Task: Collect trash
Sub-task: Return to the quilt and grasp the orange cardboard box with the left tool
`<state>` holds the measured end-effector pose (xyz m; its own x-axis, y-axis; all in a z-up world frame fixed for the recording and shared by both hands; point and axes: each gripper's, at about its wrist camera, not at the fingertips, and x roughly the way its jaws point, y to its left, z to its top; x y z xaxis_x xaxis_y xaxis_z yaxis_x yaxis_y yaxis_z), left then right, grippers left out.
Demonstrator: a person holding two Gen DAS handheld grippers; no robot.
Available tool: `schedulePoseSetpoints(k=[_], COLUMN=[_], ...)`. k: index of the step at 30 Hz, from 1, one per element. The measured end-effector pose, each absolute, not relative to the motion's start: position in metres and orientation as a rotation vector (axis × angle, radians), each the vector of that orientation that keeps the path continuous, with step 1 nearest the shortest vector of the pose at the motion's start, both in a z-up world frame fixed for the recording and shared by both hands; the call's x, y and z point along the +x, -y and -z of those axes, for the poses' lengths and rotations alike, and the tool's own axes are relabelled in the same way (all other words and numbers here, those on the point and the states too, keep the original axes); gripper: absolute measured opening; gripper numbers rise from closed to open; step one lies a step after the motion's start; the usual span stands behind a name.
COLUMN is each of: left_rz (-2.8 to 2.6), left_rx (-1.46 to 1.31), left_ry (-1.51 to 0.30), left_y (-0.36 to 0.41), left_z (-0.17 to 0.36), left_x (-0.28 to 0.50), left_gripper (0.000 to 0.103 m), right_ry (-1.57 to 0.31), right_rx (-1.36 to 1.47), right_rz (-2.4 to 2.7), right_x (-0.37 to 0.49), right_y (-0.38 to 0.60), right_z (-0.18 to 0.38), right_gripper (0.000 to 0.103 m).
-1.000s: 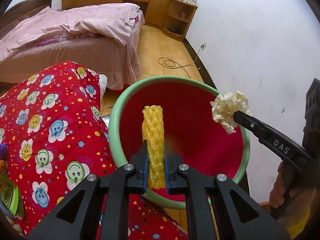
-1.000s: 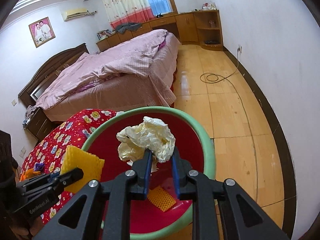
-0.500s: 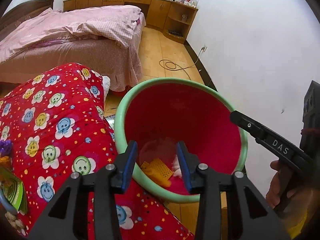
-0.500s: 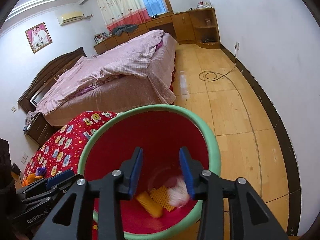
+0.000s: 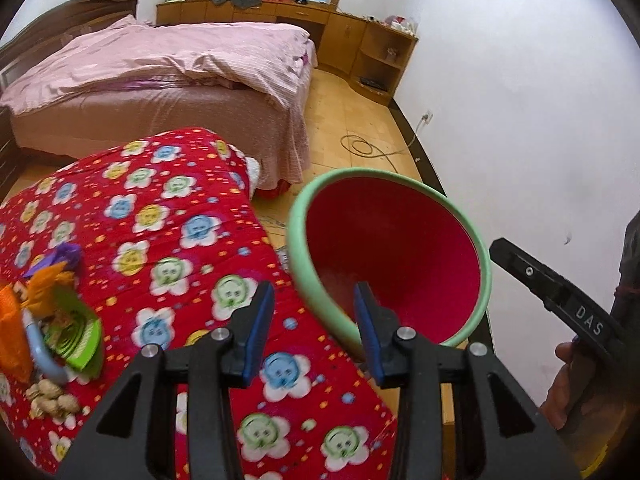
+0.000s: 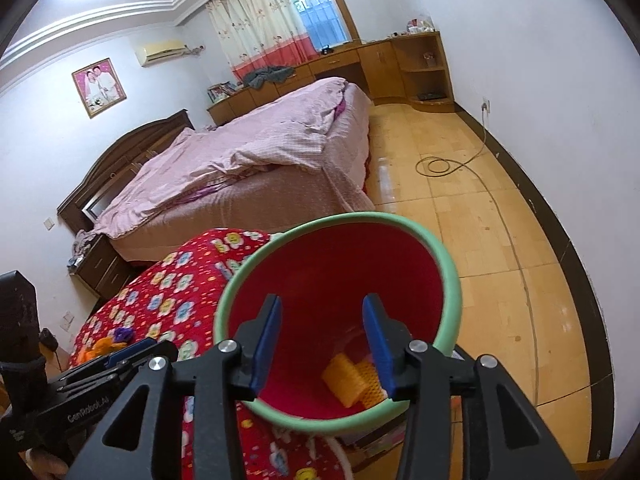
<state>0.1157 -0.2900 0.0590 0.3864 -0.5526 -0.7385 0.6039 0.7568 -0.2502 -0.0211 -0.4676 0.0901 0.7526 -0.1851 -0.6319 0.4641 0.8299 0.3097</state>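
A red bin with a green rim [image 5: 486, 276] [image 6: 448, 268] stands beside a table under a red flowered cloth [image 5: 168, 240] [image 6: 176, 304]. Yellow foam-net pieces [image 6: 352, 378] lie at its bottom. My left gripper [image 5: 314, 328] is open and empty over the table edge, next to the bin's rim. My right gripper [image 6: 322, 344] is open and empty above the bin's mouth; one of its fingers shows in the left wrist view [image 5: 548, 292]. Orange, purple and green wrappers [image 5: 52, 312] and peanut shells [image 5: 50, 398] lie on the cloth at the left.
A bed with pink bedding [image 5: 160, 80] [image 6: 248, 160] stands beyond the table. A cable [image 5: 368, 148] [image 6: 444, 166] lies coiled on the wooden floor. A white wall [image 5: 520, 120] runs along the right. Wooden cabinets [image 6: 400, 64] line the far wall.
Both grippers opened and dropped the yellow foam net and the crumpled white paper into the bin. The left gripper has since swung left toward the table.
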Motion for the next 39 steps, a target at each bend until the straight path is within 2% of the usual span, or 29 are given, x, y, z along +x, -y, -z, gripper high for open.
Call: schedulePoseSetpoints(k=[18,35,39], left_rz=[0.549,0.277,0.232], left_rx=[-0.026,-0.034,-0.012], left_ry=[-0.873,-0.863,-0.864], left_y=[0.162,0.050,0.037], left_z=[-0.076,-0.063,-0.057], left_x=[0.125,0.186,0.205], left_gripper=[0.041,0.041,0.056], right_ry=[-0.648,-0.717,-0.734], right_rx=[0.438,0.369,0.373], right_rz=[0.246,0.148,0.143], right_x=[-0.009,0.035,0.041], right_y=[0.379,0.308,0.302], right_z=[-0.099,-0.092,-0.086], right_gripper=[0.050,0.054,0.054])
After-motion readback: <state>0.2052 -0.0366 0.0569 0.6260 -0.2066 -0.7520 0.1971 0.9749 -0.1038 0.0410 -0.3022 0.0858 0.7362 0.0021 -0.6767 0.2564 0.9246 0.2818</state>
